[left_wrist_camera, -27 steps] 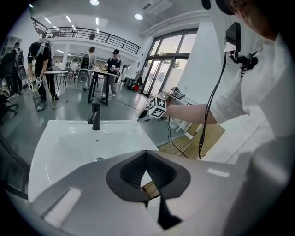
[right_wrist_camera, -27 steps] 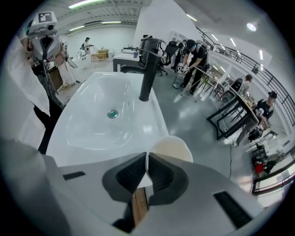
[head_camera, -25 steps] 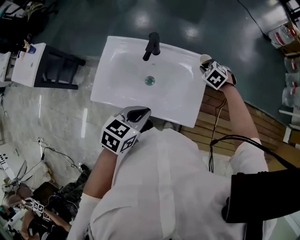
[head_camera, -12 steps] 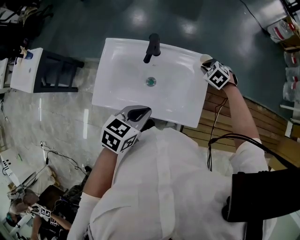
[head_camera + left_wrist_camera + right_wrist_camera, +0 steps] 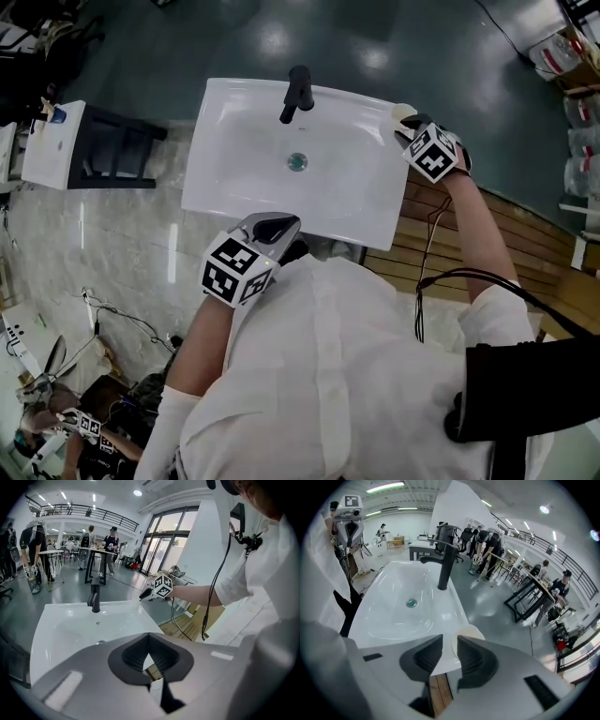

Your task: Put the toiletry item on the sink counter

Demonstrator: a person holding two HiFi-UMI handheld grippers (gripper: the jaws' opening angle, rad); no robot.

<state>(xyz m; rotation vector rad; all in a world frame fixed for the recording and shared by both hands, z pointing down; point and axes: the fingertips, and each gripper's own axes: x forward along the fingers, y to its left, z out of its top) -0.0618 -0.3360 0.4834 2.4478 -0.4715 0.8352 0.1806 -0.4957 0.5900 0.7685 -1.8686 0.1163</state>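
Note:
The toiletry item (image 5: 404, 112), a small round cream piece, lies on the far right corner of the white sink counter (image 5: 370, 220). In the right gripper view the item (image 5: 471, 632) shows just past the jaw tips, half hidden by the right jaw. My right gripper (image 5: 414, 128) hovers at that corner, open by a narrow gap (image 5: 450, 652) with nothing clearly between the jaws. My left gripper (image 5: 272, 226) hangs shut at the sink's near edge, holding nothing (image 5: 149, 657). A black faucet (image 5: 298, 92) stands at the back of the basin.
A wooden slatted platform (image 5: 441, 253) lies right of the sink, crossed by a black cable (image 5: 424, 281). A dark frame with a white top (image 5: 58, 141) stands at left. Several people stand at tables (image 5: 91, 555) in the hall behind.
The head camera has shifted a little, so the sink sits slightly higher and further left. Both grippers keep their places relative to the sink.

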